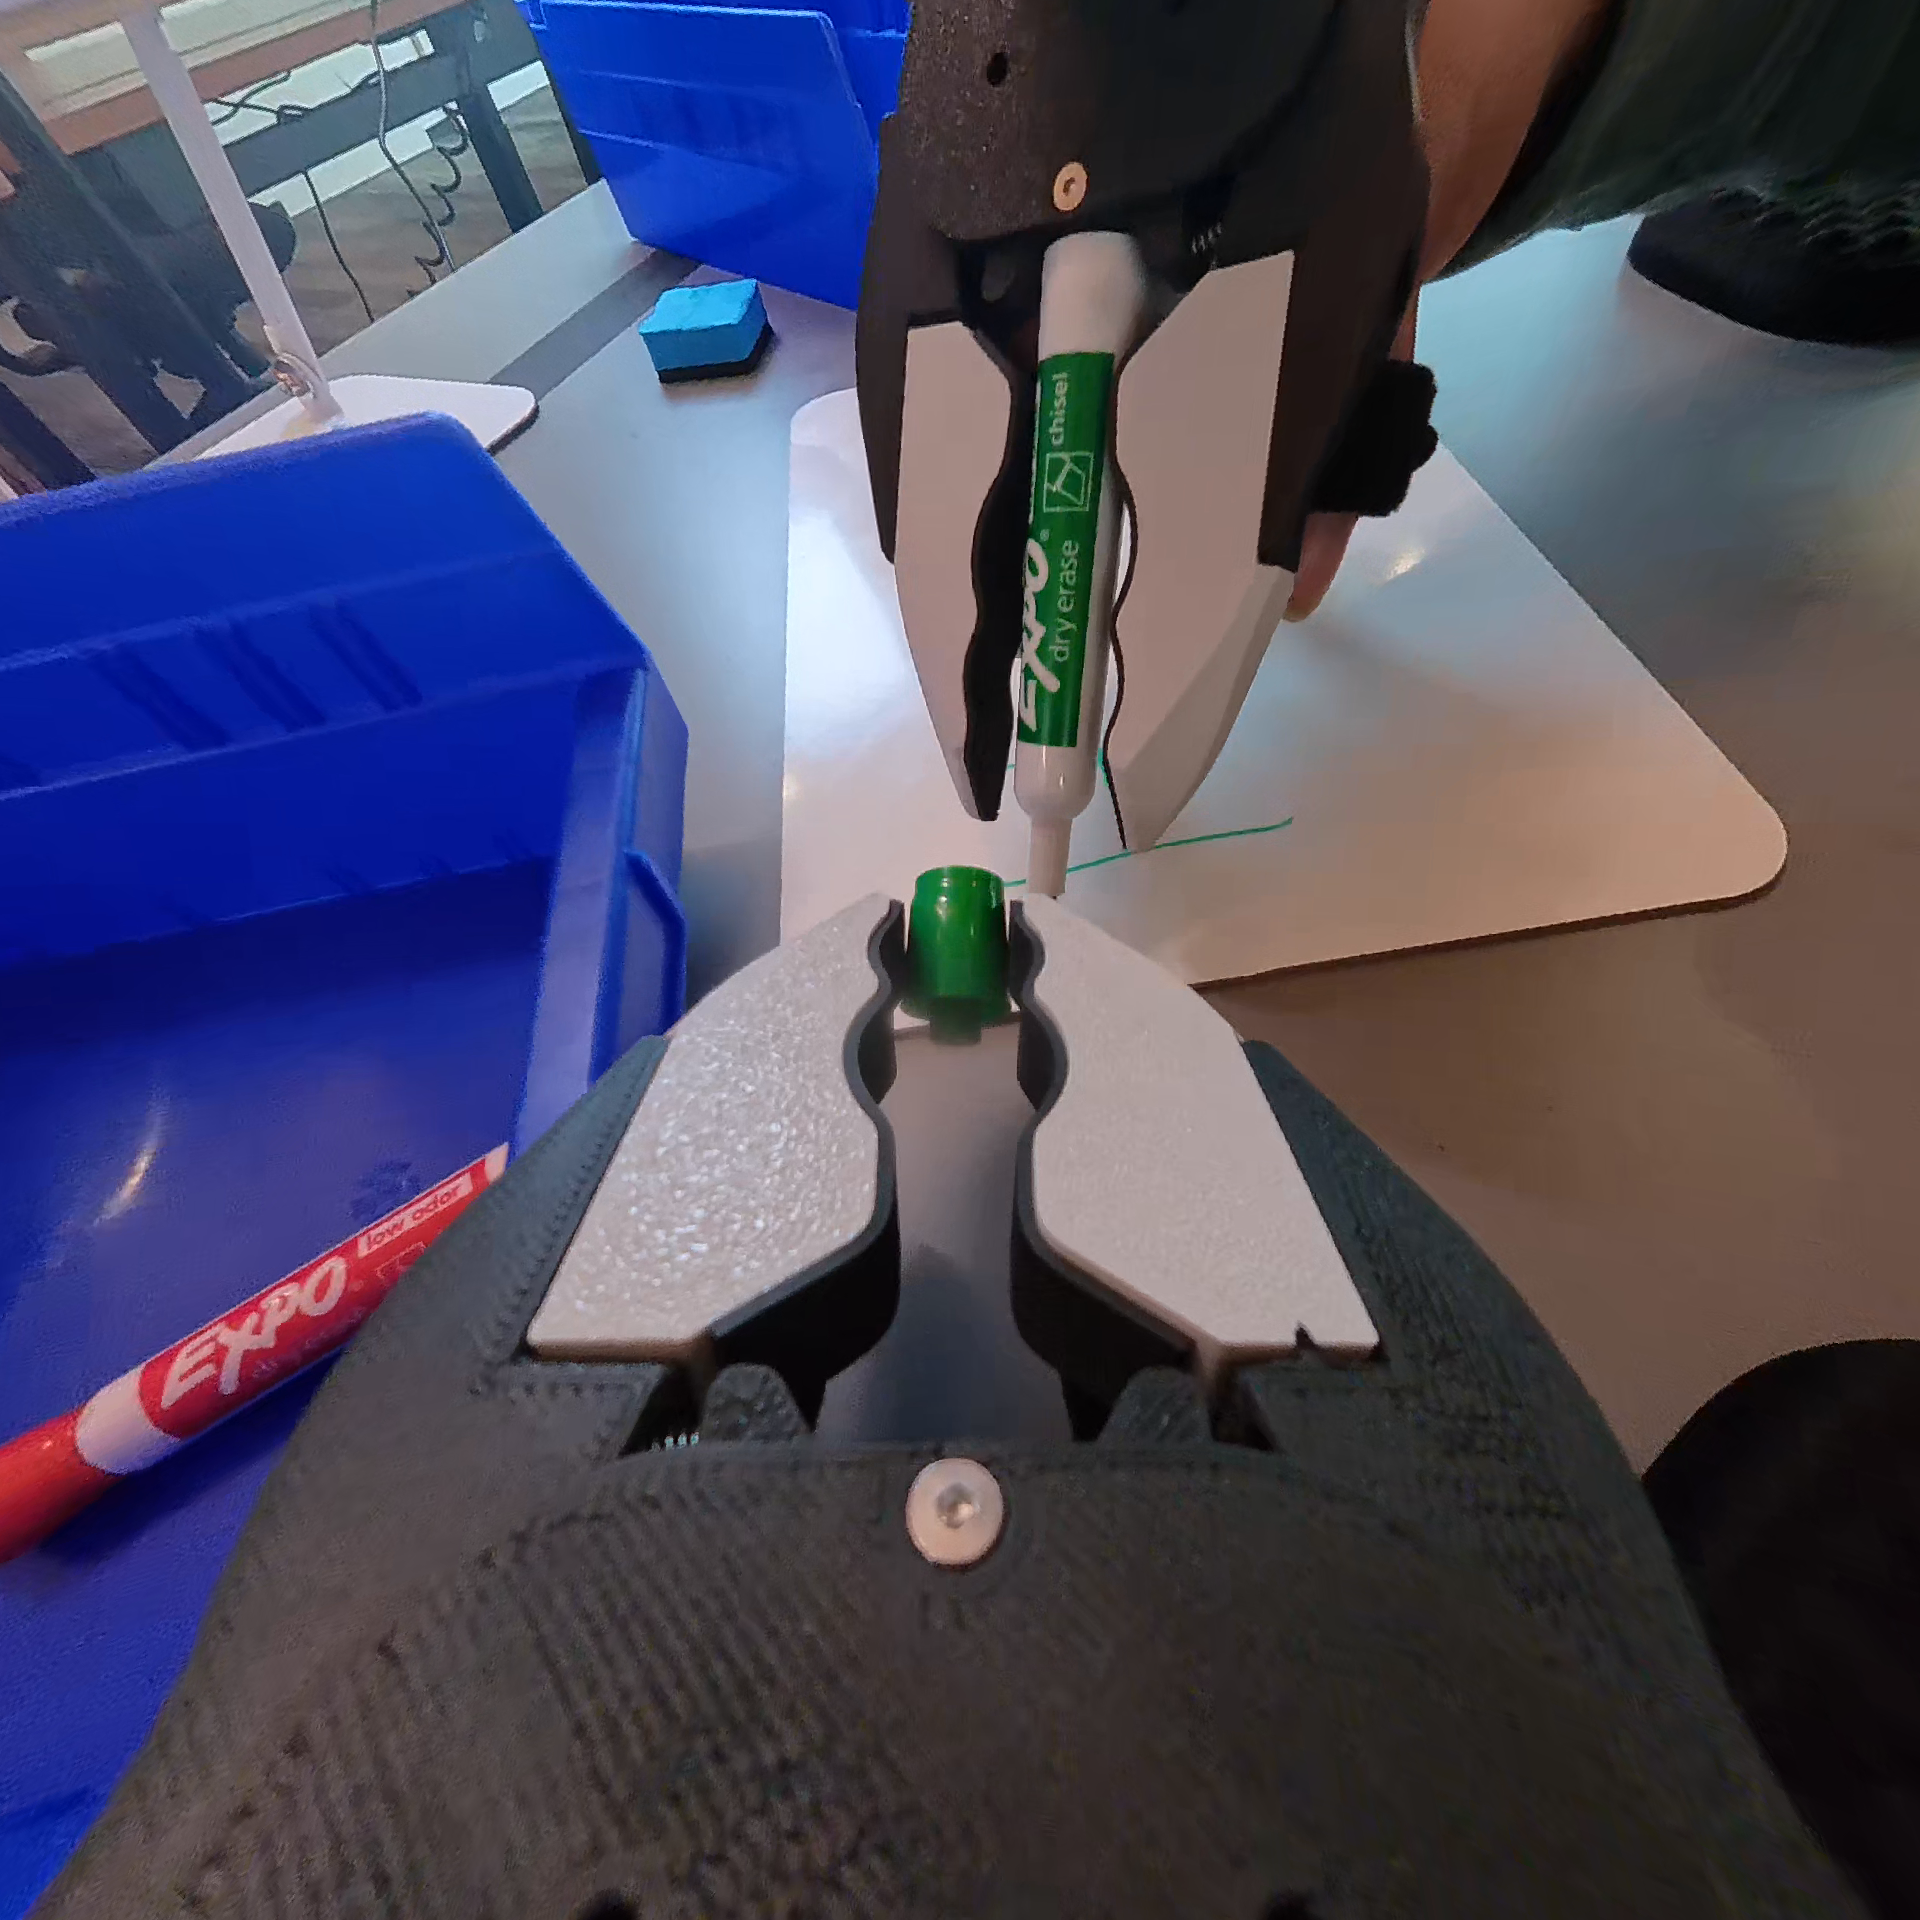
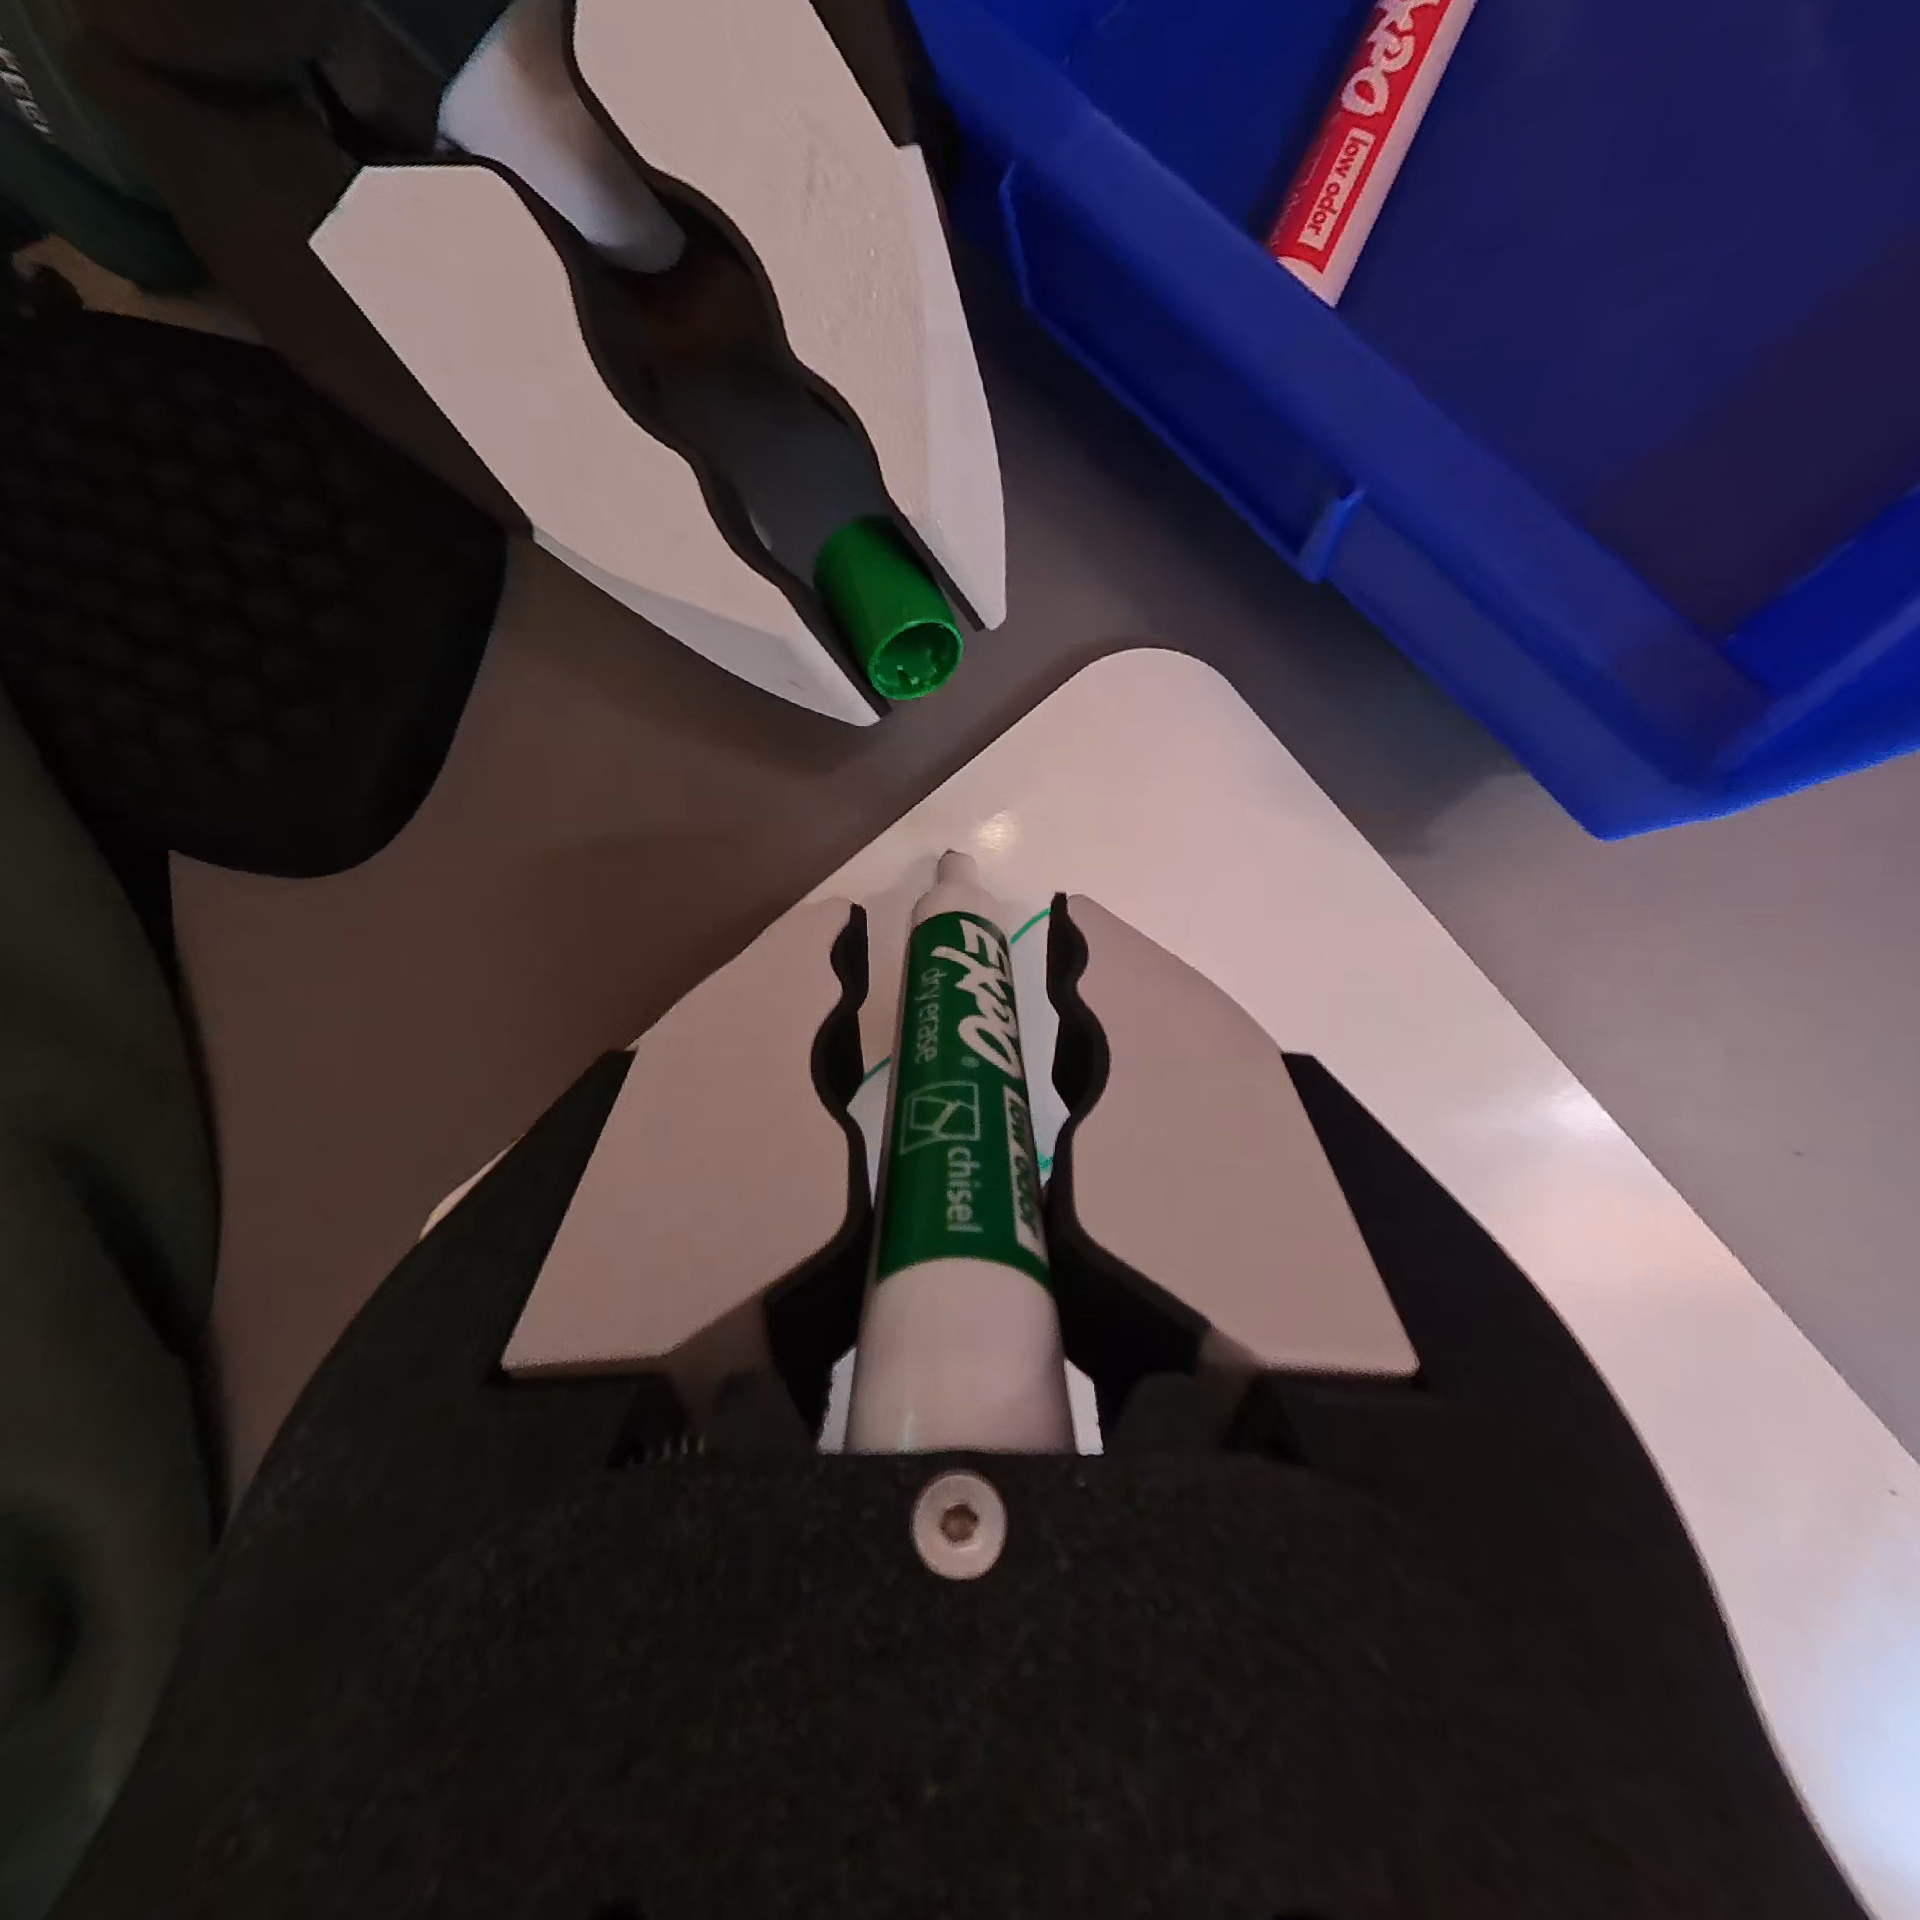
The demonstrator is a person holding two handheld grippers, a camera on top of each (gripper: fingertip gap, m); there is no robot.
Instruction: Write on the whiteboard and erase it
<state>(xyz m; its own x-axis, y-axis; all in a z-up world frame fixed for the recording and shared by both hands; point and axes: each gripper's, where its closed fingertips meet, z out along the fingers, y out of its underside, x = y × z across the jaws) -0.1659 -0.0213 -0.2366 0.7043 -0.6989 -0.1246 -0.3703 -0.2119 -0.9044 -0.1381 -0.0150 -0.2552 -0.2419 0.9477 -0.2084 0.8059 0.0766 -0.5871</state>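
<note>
On whiteboard (image 1: 1455, 727), green line (image 1: 1195, 840) already drawn. My right gripper (image 2: 951, 914) squeezes green marker (image 2: 961, 1122), tip on board. My left gripper (image 1: 954, 914) pinches green cap (image 1: 951, 951). Blue eraser (image 1: 707, 327) waits far off on table (image 1: 1558, 1091). Wiping not started, I think.

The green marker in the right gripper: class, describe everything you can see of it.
The green marker is a white plastic barrel wrapped in a green printed label, narrowing to a white nose. It is uncapped; its green cap sits between the left gripper's fingertips. The right gripper clamps the barrel far back between its fingers, so the front half juts forward. It points steeply down, its tip at the whiteboard, at the end of a thin green line.
</note>
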